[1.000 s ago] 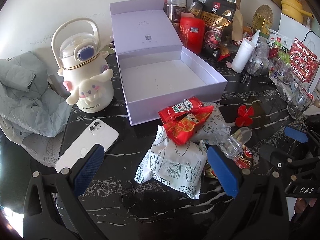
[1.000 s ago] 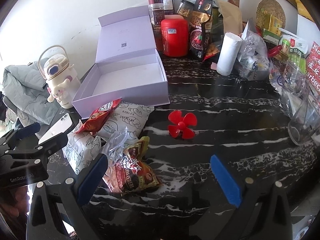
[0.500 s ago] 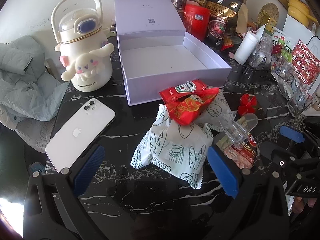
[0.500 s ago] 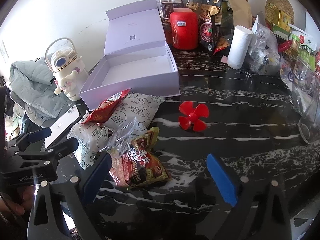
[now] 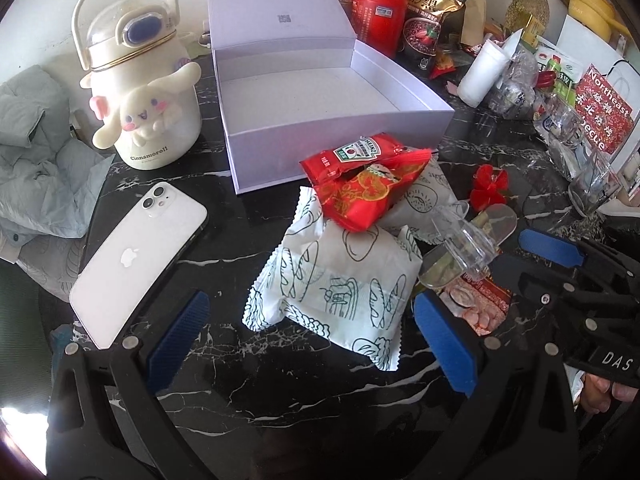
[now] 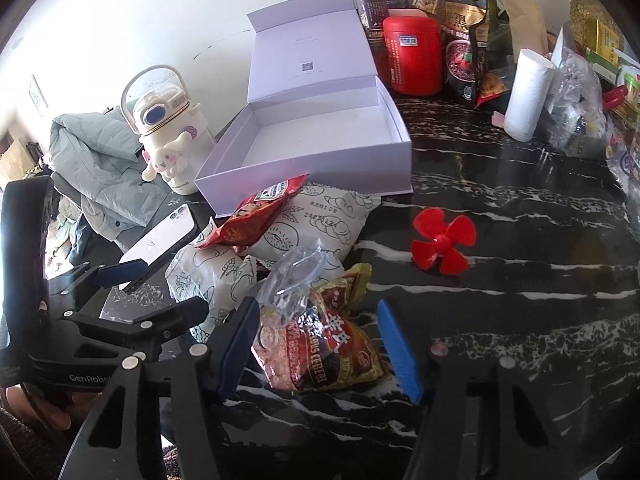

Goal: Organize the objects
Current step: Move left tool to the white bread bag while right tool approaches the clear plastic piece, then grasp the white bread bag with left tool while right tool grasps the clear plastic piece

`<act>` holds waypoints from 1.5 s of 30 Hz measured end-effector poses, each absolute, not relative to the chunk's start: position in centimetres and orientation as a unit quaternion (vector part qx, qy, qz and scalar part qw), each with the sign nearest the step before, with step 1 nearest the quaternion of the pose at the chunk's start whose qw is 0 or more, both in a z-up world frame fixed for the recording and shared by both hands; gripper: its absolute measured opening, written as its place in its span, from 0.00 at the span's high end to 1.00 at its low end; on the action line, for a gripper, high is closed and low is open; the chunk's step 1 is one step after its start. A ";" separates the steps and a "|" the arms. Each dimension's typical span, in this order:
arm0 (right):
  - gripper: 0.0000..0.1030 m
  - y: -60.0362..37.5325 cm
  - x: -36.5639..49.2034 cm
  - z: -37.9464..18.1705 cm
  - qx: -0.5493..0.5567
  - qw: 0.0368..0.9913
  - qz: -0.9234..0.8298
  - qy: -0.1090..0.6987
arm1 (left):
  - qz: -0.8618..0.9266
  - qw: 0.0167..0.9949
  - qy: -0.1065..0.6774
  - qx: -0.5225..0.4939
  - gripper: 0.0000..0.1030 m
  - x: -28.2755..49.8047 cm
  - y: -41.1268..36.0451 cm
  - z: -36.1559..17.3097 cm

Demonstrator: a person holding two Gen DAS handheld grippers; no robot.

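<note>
Standing open and empty in the upper middle of both views, the lilac box (image 5: 332,92) looks ready to take the snacks heaped below it; the white bread packet (image 5: 340,284) lies mid-frame between the wide, empty left gripper (image 5: 308,332), while the right gripper (image 6: 320,344) is closing around the cereal packet (image 6: 324,348), pads apparently not yet touching

"Cinnamoroll" on white bottle (image 5: 148,120); "HEINZ" on red ketchup sachet (image 5: 356,154); "Northeast" on red sign (image 5: 604,114)
</note>
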State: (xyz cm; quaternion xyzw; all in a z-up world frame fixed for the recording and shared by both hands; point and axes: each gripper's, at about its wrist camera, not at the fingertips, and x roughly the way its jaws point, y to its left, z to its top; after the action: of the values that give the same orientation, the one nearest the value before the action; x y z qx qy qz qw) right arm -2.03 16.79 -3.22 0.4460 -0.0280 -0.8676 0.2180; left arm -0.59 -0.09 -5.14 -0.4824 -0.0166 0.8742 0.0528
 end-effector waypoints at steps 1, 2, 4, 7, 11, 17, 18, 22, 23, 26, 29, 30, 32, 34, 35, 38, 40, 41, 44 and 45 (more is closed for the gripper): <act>0.43 16.5 -2.2 -3.2 0.445 0.224 -0.866 -0.028 | 0.873 0.055 -0.015 -0.484 0.00 -0.7 -0.1 -5.2; 0.45 16.3 -2.3 -3.2 0.444 0.228 -0.866 -0.027 | 0.873 0.057 -0.014 -0.484 0.00 -0.7 0.0 -5.2; 0.47 15.9 -2.6 -3.2 0.443 0.234 -0.865 -0.023 | 0.872 0.060 -0.011 -0.485 0.00 -0.9 0.0 -5.3; 0.47 15.6 -3.1 -3.3 0.447 0.246 -0.860 -0.025 | 0.870 0.059 -0.015 -0.490 0.00 -1.3 -0.2 -5.5; 0.47 15.3 -3.6 -3.4 0.449 0.259 -0.855 -0.027 | 0.863 0.068 -0.024 -0.500 0.00 -1.9 -0.5 -6.0; 0.44 15.0 -4.3 -3.9 0.459 0.279 -0.843 -0.031 | 0.860 0.076 -0.013 -0.504 0.00 -2.2 -0.6 -6.0; 0.43 14.9 -4.4 -3.9 0.461 0.279 -0.842 -0.030 | 0.861 0.074 -0.008 -0.504 0.00 -2.2 -0.6 -6.0; 0.45 14.7 -4.4 -3.9 0.456 0.284 -0.843 -0.018 | 0.861 0.071 0.000 -0.504 0.00 -2.3 -0.7 -5.9; 0.57 14.6 -4.4 -3.8 0.452 0.281 -0.846 -0.012 | 0.861 0.071 -0.001 -0.504 0.00 -2.4 -0.7 -5.9; 0.75 14.7 -4.4 -3.6 0.447 0.287 -0.847 -0.013 | 0.860 0.084 -0.002 -0.504 0.00 -2.3 -0.5 -6.0; 0.75 14.6 -4.3 -3.5 0.446 0.287 -0.848 -0.006 | 0.857 0.098 0.009 -0.505 0.00 -2.3 0.1 -6.1; 0.75 14.8 -4.3 -3.5 0.445 0.288 -0.848 -0.007 | 0.858 0.101 0.011 -0.504 0.00 -2.3 0.3 -6.1; 0.77 15.1 -4.1 -3.4 0.441 0.284 -0.852 -0.010 | 0.857 0.106 0.007 -0.504 0.00 -2.5 0.4 -6.3; 0.78 15.5 -3.9 -3.2 0.435 0.282 -0.855 -0.012 | 0.856 0.103 -0.003 -0.507 0.00 -3.0 0.2 -6.6; 0.78 15.6 -3.8 -3.1 0.433 0.281 -0.856 -0.013 | 0.856 0.099 -0.006 -0.508 0.00 -3.2 0.1 -6.7; 0.78 15.9 -3.5 -2.9 0.428 0.281 -0.859 -0.012 | 0.852 0.100 -0.026 -0.512 0.00 -3.8 -0.3 -7.3; 0.78 15.9 -3.3 -2.9 0.426 0.283 -0.859 -0.011 | 0.850 0.103 -0.035 -0.515 0.00 -4.0 -0.3 -7.7; 0.78 15.8 -3.3 -2.9 0.426 0.284 -0.859 -0.011 | 0.849 0.104 -0.037 -0.516 0.00 -4.0 -0.3 -7.9; 0.78 15.8 -3.1 -2.9 0.427 0.289 -0.857 -0.009 | 0.849 0.101 -0.036 -0.517 0.00 -4.2 -0.1 -8.4; 0.78 15.8 -3.0 -2.9 0.428 0.290 -0.856 -0.009 | 0.849 0.099 -0.024 -0.519 0.00 -4.2 0.1 -8.5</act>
State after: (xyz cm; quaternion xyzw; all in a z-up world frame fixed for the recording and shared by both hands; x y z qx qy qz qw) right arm -2.99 15.80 -2.91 0.4284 -0.0088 -0.8558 0.2899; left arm -4.23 0.10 -8.49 -0.5186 -0.0242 0.8489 0.0991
